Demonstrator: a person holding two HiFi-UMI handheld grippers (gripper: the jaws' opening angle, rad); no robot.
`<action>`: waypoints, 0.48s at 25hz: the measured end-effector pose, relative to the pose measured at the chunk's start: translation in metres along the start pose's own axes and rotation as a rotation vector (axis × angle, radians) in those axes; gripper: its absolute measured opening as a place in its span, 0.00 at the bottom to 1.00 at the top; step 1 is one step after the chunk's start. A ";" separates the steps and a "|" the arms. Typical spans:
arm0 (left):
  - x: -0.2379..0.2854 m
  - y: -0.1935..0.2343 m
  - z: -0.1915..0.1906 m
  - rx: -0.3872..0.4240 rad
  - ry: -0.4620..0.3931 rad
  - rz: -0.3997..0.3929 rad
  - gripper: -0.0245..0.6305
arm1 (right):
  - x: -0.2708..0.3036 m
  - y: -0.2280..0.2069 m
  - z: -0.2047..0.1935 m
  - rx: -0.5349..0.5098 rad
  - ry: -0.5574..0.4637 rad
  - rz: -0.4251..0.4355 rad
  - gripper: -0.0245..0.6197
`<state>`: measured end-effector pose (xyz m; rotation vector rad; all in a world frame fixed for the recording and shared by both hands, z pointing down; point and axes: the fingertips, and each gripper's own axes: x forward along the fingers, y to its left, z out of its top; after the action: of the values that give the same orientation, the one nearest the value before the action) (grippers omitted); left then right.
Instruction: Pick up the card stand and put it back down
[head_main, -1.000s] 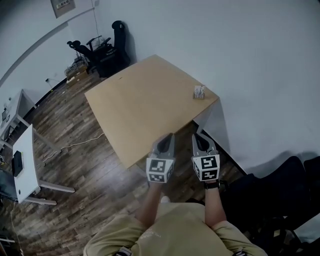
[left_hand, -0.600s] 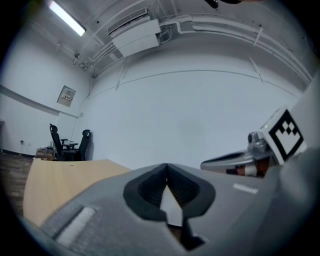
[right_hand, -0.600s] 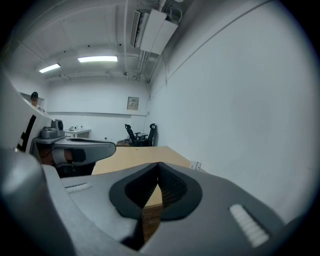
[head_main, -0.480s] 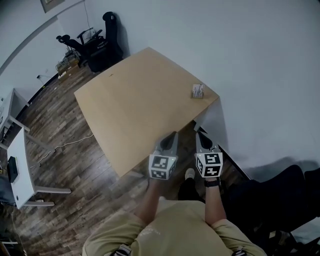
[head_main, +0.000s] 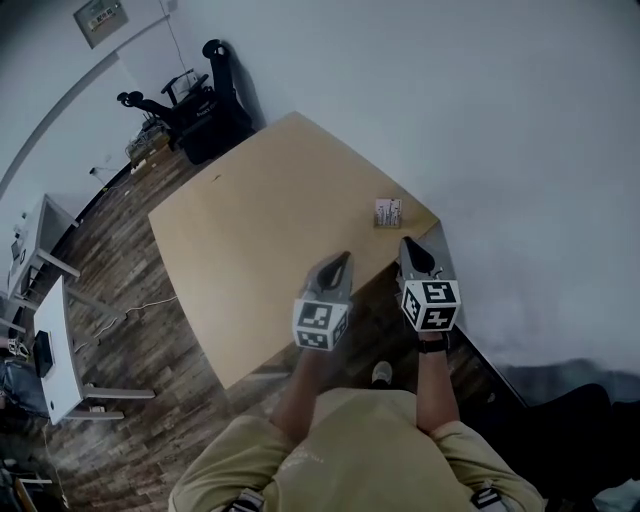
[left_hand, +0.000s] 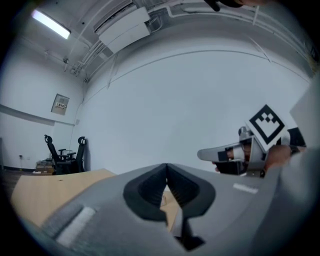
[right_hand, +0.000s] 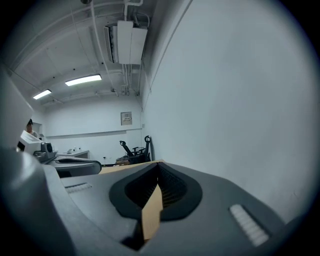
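The card stand is a small holder with white cards, standing near the right corner of the tan table in the head view. My left gripper is shut and empty, held level over the table's near edge, short of the stand and to its left. My right gripper hangs just short of the stand at the table's right corner, its jaws closed with nothing in them. In the left gripper view the jaws meet at the tips and the right gripper shows alongside. The stand is hidden behind the jaws in both gripper views.
A white wall runs close behind the table's right side. Black office chairs stand at the far corner. A white desk is at the left on the wood floor. A dark chair sits at the lower right.
Both grippers have moved forward from in front of the table to its near edge, closer to the card stand. The person has stepped towards the table. Both stay shut.
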<state>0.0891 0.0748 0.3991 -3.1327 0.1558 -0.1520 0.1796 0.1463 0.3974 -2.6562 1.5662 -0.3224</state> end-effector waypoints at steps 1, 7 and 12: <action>0.010 -0.001 -0.003 -0.003 0.004 0.008 0.04 | 0.006 -0.012 -0.003 0.006 0.006 0.007 0.04; 0.053 -0.003 -0.049 -0.024 0.090 0.006 0.04 | 0.044 -0.068 -0.050 0.070 0.103 0.013 0.04; 0.092 0.014 -0.082 -0.050 0.144 -0.005 0.04 | 0.074 -0.089 -0.076 0.059 0.152 0.044 0.04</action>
<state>0.1708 0.0516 0.4893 -3.1708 0.1546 -0.3792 0.2756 0.1311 0.4958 -2.6041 1.6251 -0.5707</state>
